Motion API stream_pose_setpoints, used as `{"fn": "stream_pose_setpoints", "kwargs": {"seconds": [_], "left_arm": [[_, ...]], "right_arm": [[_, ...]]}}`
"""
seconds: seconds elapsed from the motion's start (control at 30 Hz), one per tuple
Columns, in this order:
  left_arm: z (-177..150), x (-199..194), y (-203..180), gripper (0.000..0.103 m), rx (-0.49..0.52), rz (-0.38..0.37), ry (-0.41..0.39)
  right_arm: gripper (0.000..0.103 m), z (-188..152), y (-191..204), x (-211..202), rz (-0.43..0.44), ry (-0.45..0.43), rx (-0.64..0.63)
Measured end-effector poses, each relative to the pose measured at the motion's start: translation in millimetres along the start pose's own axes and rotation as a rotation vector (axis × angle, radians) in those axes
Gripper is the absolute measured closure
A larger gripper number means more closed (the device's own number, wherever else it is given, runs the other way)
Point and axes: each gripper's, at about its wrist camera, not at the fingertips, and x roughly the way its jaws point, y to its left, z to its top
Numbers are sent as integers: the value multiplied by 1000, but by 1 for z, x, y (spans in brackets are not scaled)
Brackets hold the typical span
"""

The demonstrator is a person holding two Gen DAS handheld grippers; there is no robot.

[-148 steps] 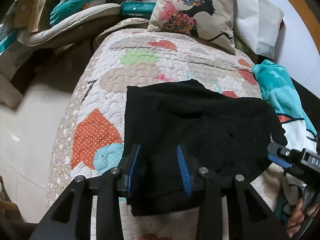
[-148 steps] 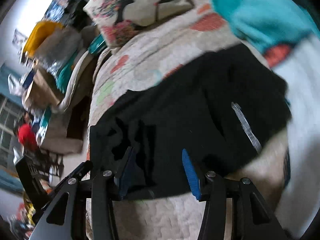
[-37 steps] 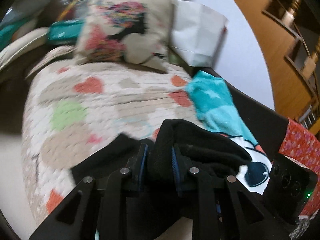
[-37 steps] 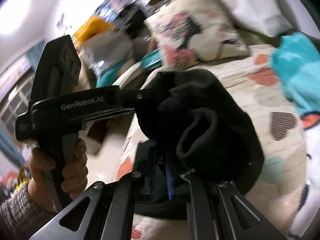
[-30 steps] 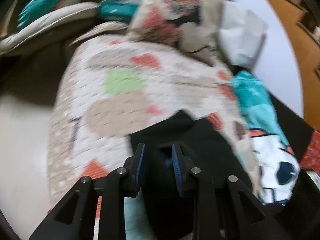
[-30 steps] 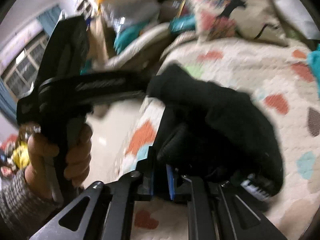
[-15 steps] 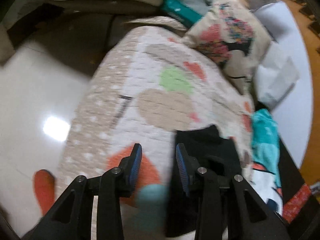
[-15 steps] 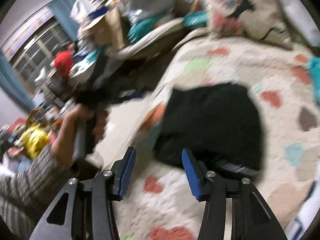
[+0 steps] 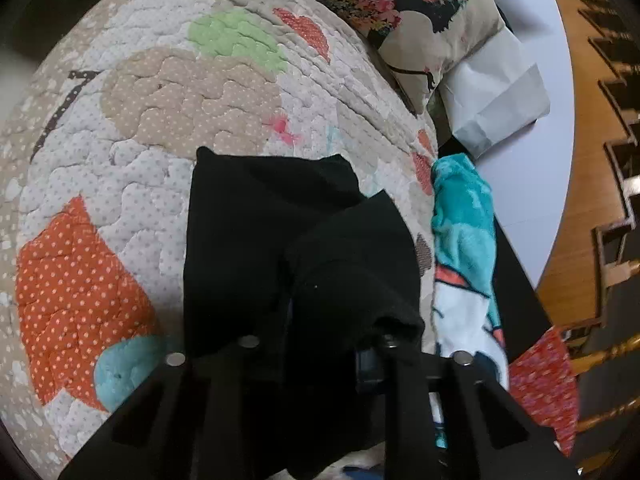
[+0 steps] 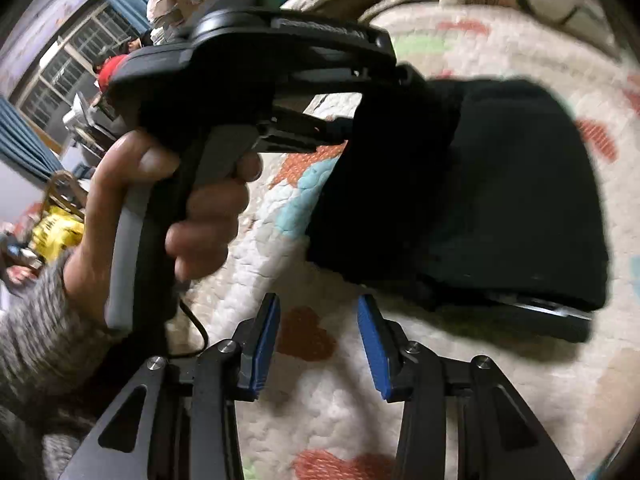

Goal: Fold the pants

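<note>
Two hand-held grippers over one folded bundle of black fleece pants [image 9: 256,240], which lies on the quilted cream bedspread with orange, green and tan patches [image 9: 168,92].

Left gripper [image 9: 316,344]: its tips are buried in a raised fold of the black fabric, the pads hidden. Can't tell whether it is clamped or spread. From the right wrist view its black body [image 10: 280,60] comes in from 10 o'clock, nose pushed into the pants' left edge; the person's left hand [image 10: 176,196] is wrapped around the grip, with a grey knit sleeve at the wrist.

Right gripper [image 10: 318,344]: jaws spread apart, blue pads [image 10: 268,344] clear, nothing between them. It sits over bare quilt just short of the pants' near edge, not touching the cloth.

Pants [image 10: 480,184] in the right view: a thick dark stack at 1 o'clock from the right gripper, with a thin pale strip showing along the bottom edge.

Around, left view: beige floral cushion with a black tree print [image 9: 416,12] at 1 o'clock, white paper bag [image 9: 492,92] beside it, teal-and-white plush blanket [image 9: 464,240] at 3 o'clock just beside the pants.
</note>
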Motion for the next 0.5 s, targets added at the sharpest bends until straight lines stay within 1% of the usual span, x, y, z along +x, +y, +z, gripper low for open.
{"fn": "stream_pose_setpoints", "kwargs": {"seconds": [0.03,0.13,0.23,0.3,0.37,0.4,0.43,0.47,0.5], "left_arm": [[2,0,0,82,-2,-2,-3],[9,0,-4,82,4,2,-2],[14,-1,-3,82,17,14,2],[16,-2,-2,82,20,23,-1],[18,-5,0,82,24,37,-14],[20,-5,2,82,19,50,-18],[20,-6,5,82,11,56,-18],[20,-6,9,82,-8,57,-16],[21,-7,12,82,-26,53,-16]], "right_arm": [[58,-1,0,-6,-37,-32,-10],[52,0,5,-15,-147,-114,-70],[50,6,13,-11,-183,-132,-128],[51,11,19,-3,-235,-133,-167],[51,23,31,13,-305,-129,-204],[55,26,32,20,-323,-115,-213],[66,28,30,29,-330,-90,-213],[92,28,27,34,-319,-59,-201],[98,27,25,36,-291,-42,-187]]}}
